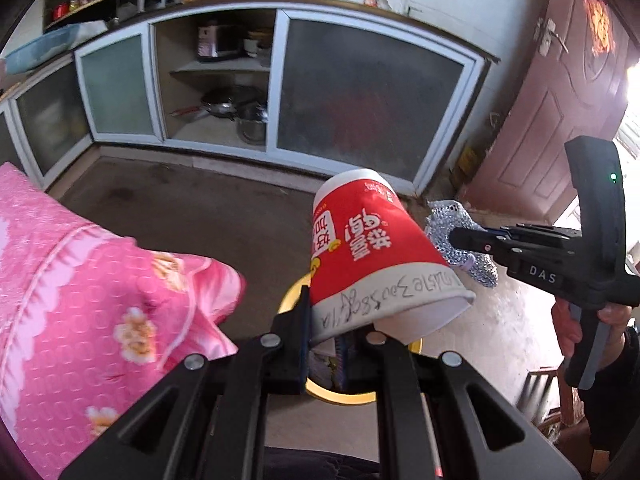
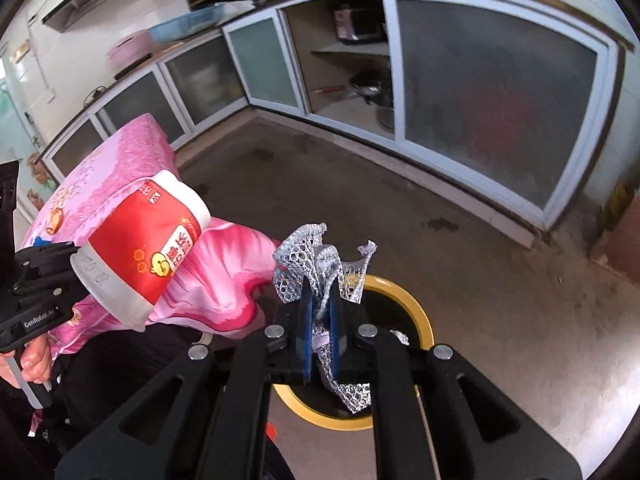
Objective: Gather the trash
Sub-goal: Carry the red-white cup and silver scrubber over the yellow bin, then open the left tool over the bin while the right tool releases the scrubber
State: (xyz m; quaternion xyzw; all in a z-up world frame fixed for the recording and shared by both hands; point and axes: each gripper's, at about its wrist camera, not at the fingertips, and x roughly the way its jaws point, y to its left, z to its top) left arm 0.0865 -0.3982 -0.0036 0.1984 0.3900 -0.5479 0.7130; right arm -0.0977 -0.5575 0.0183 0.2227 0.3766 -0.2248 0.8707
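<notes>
My left gripper (image 1: 326, 334) is shut on the rim of a red and white paper cup (image 1: 368, 248), held tilted with its base pointing away, above a yellow-rimmed bin (image 1: 340, 396). The cup also shows in the right wrist view (image 2: 144, 248) at the left. My right gripper (image 2: 322, 320) is shut on a crumpled silver mesh wrapper (image 2: 316, 264), held over the near edge of the same bin (image 2: 416, 308). In the left wrist view the right gripper (image 1: 460, 240) and the wrapper (image 1: 448, 220) are just right of the cup.
A table with a pink floral cloth (image 1: 80, 280) stands at the left, close to the bin. Kitchen cabinets with frosted sliding doors (image 1: 360, 92) line the far wall, one bay open with pots inside. A brown door (image 1: 560, 92) is at the right. The floor is bare concrete.
</notes>
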